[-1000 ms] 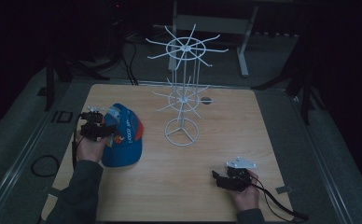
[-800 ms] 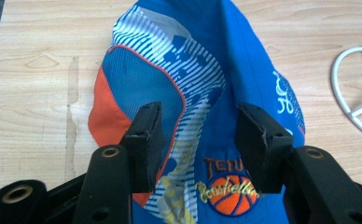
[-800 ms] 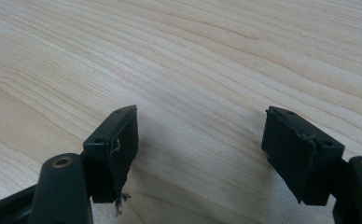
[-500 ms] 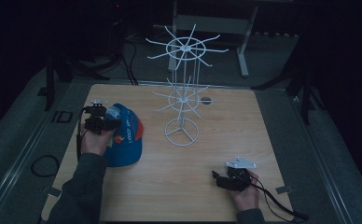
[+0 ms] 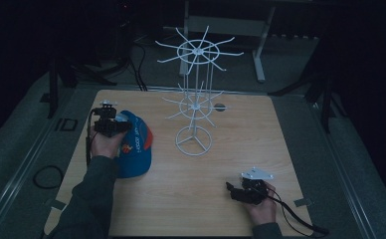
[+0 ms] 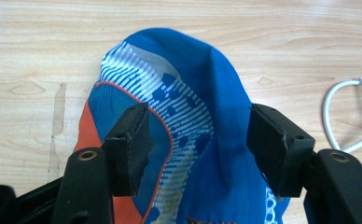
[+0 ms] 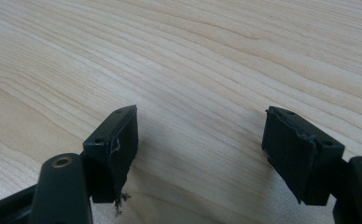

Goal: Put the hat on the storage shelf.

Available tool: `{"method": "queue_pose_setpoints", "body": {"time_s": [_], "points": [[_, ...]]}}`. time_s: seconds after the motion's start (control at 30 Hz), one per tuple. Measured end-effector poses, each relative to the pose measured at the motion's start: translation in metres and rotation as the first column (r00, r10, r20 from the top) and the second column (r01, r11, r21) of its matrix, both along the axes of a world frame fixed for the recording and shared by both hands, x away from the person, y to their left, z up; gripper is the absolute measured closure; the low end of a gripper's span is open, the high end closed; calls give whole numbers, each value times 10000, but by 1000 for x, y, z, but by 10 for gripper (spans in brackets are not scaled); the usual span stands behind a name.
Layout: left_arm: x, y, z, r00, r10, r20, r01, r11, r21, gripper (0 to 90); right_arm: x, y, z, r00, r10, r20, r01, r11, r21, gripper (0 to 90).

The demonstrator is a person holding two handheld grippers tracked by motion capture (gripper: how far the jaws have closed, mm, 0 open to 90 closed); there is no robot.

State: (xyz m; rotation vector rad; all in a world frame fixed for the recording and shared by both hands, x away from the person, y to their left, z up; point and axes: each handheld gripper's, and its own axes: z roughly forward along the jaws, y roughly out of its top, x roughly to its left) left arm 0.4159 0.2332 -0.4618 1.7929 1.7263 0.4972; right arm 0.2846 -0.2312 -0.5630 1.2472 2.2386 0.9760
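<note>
The left gripper (image 6: pixel 198 140), jaws spread wide, straddles a soft blue cap (image 6: pixel 184 126) without pinching it. The cap lies left of the white wire rack (image 5: pixel 195 107), brim toward the person. The right gripper (image 7: pixel 200 154), open and empty, hovers over bare woodgrain table (image 7: pixel 216 56) nearer than the rack.

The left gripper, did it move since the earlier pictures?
Yes. The left gripper has gone farther up the table and over the blue cap, toward the white wire rack.
</note>
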Motion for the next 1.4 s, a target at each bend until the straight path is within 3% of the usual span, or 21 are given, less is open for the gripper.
{"method": "queue_pose_setpoints", "body": {"time_s": [0.17, 0.47, 0.6, 0.93, 1.03, 1.13, 1.2, 1.3, 1.4], "points": [[13, -4, -3, 9999, 115, -26, -115, 9998, -138, 385, 0, 0, 0, 10000, 2, -11, -2, 10000, 3, 266], [25, -12, -4, 9997, 250, -44, -250, 9997, -10, 335, 0, 0, 0, 10000, 12, -9, -12, 10000, -3, 264], [32, -14, -11, 9985, 449, -301, -451, 9990, -41, 278, 0, 0, 0, 10000, 12, -10, -12, 10000, -2, 264], [53, -27, -25, 9916, 783, -1033, -698, 9940, 837, 225, 0, 0, 0, 10000, 27, -9, -27, 10000, -6, 262], [57, -27, -36, 9840, 700, -1641, -558, 9944, 895, 288, 0, 0, 0, 10000, 28, -11, -28, 10000, -6, 262], [59, -26, -46, 9714, 805, -2235, -591, 9931, 1009, 429, 0, 0, 0, 10000, 31, -10, -31, 10000, -6, 262], [59, -26, -48, 9668, 788, -2433, -545, 9930, 1051, 526, 0, 0, 0, 10000, 30, -9, -30, 10000, -8, 262], [58, -26, -45, 9665, 789, -2441, -479, 9903, 1305, 706, 0, 0, 0, 10000, 34, -8, -34, 10000, -7, 261], [53, -25, -39, 9738, 654, -2177, -383, 9912, 1263, 825, 0, 0, 0, 10000, 34, -7, -34, 10000, -7, 261]]}}
